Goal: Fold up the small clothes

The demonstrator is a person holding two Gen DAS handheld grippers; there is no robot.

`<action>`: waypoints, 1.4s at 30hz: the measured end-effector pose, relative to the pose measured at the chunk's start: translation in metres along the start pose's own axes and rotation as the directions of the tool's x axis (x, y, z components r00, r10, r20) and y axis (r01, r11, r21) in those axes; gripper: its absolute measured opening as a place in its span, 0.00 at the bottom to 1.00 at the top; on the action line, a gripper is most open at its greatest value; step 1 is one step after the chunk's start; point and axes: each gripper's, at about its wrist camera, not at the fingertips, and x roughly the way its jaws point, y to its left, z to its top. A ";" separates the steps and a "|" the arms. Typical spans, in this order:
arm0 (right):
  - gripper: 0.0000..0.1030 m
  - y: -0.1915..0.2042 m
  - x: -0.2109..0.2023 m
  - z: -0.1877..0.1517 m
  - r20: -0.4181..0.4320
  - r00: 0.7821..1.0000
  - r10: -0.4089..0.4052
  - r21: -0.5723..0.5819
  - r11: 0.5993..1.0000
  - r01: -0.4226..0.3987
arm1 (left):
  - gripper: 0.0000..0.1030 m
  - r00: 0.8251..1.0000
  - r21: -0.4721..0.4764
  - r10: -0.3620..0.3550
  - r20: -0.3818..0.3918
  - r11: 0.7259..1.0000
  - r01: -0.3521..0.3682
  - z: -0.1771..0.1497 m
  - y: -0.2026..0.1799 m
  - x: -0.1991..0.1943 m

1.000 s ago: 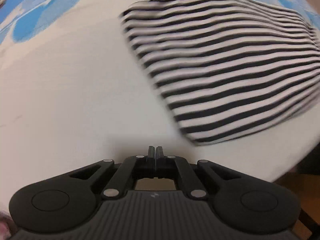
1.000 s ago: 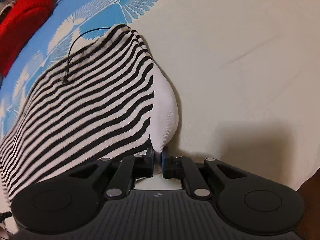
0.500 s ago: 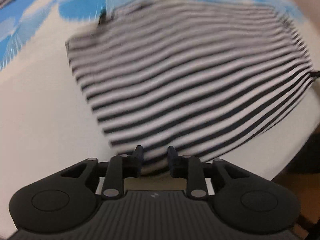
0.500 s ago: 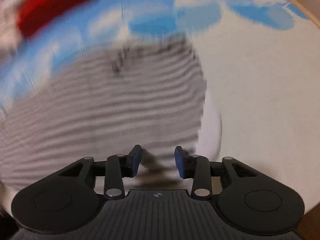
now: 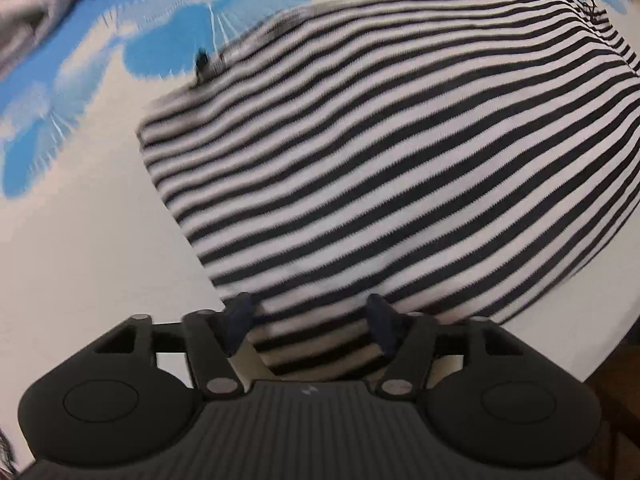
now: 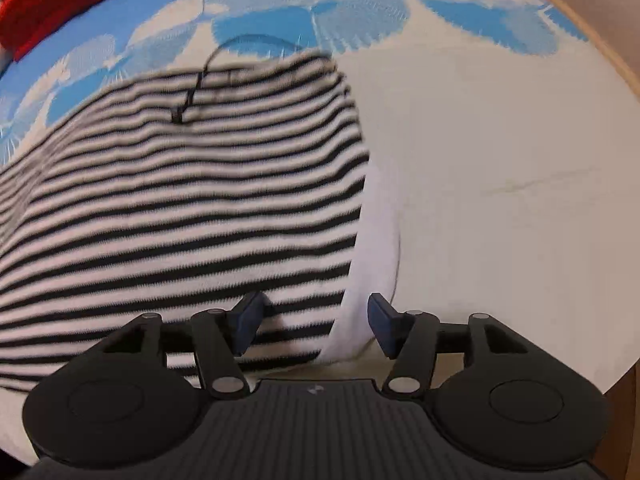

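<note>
Each device is seen as a matte black body with a ribbed central housing bearing a small pale logo. On the left gripper (image 5: 310,326) and the right gripper (image 6: 314,326), round side bosses, silver pivot screws and dark blue finger pads flank that housing.

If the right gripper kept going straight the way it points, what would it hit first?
Most likely the striped garment: the right gripper, jaws opening, sits over its near corner, where the stripes meet a white edge. Nothing else lies between, though depth is unclear.
</note>
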 end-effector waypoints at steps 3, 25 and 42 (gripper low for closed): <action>0.56 0.009 -0.023 0.002 0.115 0.993 0.000 -0.013 1.000 0.002 | 0.66 0.996 -0.075 0.032 0.079 0.997 -0.026 0.000 0.008 -0.027; 0.20 0.230 -0.092 -0.050 0.332 0.888 0.319 -0.287 0.931 -0.228 | 0.74 0.955 -0.347 -0.020 0.296 0.929 0.127 -0.018 0.039 -0.108; 0.08 0.358 -0.082 -0.121 0.201 0.850 0.486 -0.693 0.684 -0.228 | 0.71 0.983 -0.428 -0.039 0.177 0.897 0.113 -0.016 0.057 -0.077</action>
